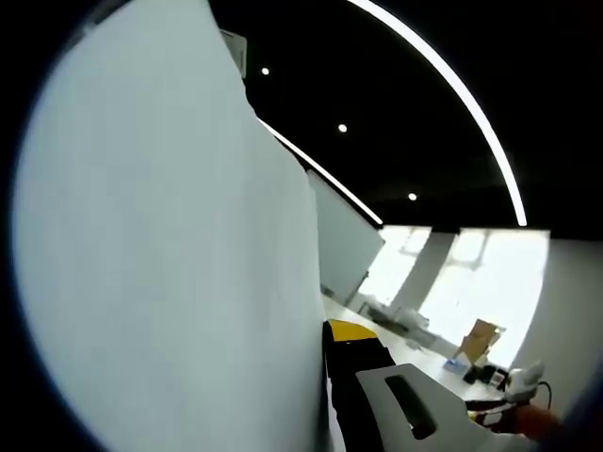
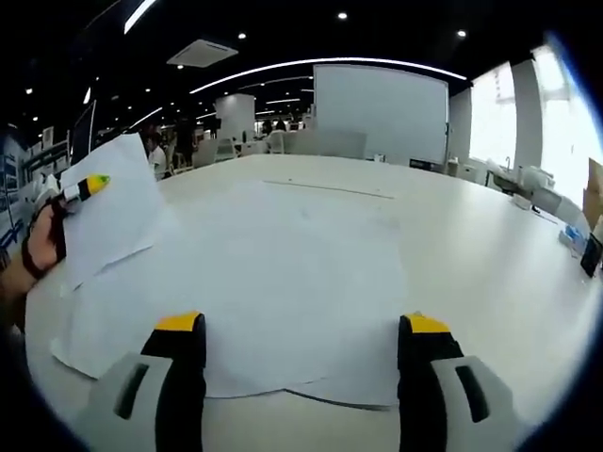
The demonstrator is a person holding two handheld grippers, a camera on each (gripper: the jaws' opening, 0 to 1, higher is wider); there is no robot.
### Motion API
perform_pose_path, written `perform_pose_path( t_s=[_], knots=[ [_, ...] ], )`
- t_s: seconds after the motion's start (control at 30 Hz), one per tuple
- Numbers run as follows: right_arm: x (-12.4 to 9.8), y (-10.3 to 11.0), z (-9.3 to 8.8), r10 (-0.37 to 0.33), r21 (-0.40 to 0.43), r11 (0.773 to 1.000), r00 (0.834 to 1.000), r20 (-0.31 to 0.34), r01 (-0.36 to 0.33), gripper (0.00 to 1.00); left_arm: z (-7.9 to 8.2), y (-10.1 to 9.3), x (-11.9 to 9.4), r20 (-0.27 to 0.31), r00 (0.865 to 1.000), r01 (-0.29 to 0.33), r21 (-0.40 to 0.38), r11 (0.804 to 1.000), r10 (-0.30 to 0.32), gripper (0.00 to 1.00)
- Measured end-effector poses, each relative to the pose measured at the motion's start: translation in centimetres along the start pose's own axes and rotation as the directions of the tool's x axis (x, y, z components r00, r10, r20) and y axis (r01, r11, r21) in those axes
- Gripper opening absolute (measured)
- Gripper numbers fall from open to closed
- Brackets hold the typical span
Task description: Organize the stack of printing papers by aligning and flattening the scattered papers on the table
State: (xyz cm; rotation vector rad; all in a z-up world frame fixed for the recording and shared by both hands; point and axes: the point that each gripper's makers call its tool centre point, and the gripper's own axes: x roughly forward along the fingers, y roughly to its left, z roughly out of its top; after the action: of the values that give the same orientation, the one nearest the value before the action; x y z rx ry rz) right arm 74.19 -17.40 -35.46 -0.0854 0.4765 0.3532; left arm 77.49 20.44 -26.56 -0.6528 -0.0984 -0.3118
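Papers [image 2: 283,282] white, overlapping, flat

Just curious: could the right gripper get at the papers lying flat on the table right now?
Probably yes. The right gripper has its jaws open just above the papers on the table, with nothing between them. The left gripper holds another sheet off to the side.

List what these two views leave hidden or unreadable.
- Left gripper view: the lifted sheet covers one jaw of the left hand-held gripper, so the grip itself is hidden.
- Right gripper view: how many papers on the table overlap is unclear, white on white.
- Right gripper view: the far background is too small to read.
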Motion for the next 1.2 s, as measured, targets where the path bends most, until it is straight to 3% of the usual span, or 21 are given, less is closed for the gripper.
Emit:
perform_pose_path(
  t_s=[0.1, 0.33, 0.43, 0.6, 1.2],
  knots=[
    [0.2, -0.5, 0.0, -0.008, 0.004, 1.0, 1.0, -0.001, 0.008, 0.81, 0.0, 0.0, 0.0, -0.001, 1.0, 0.0, 0.002, 1.0, 0.0, 0.06],
    [0.1, 0.2, -0.1, 0.013, -0.005, 1.0, 1.0, 0.003, -0.013, 0.73, 0.0, 0.0, 0.0, 0.0, 1.0, 0.0, -0.001, 1.0, 0.0, 0.06],
    [0.1, 0.2, -0.1, 0.014, -0.005, 1.0, 1.0, 0.004, -0.014, 0.73, 0.0, 0.0, 0.0, 0.0, 1.0, 0.0, -0.001, 1.0, 0.0, 0.06],
    [0.3, -1.1, -0.3, -0.045, 0.028, 0.999, 0.999, -0.001, 0.045, 0.87, 0.0, 0.1, 0.0, 0.002, 1.0, 0.0, -0.004, 1.0, 0.0, 0.06],
    [0.8, -1.8, 0.6, -0.052, -0.037, 0.998, 0.998, 0.034, 0.053, 0.81, 0.1, 0.1, 0.1, 0.002, 1.0, -0.001, -0.005, 1.0, 0.001, 0.06]
  ],
)
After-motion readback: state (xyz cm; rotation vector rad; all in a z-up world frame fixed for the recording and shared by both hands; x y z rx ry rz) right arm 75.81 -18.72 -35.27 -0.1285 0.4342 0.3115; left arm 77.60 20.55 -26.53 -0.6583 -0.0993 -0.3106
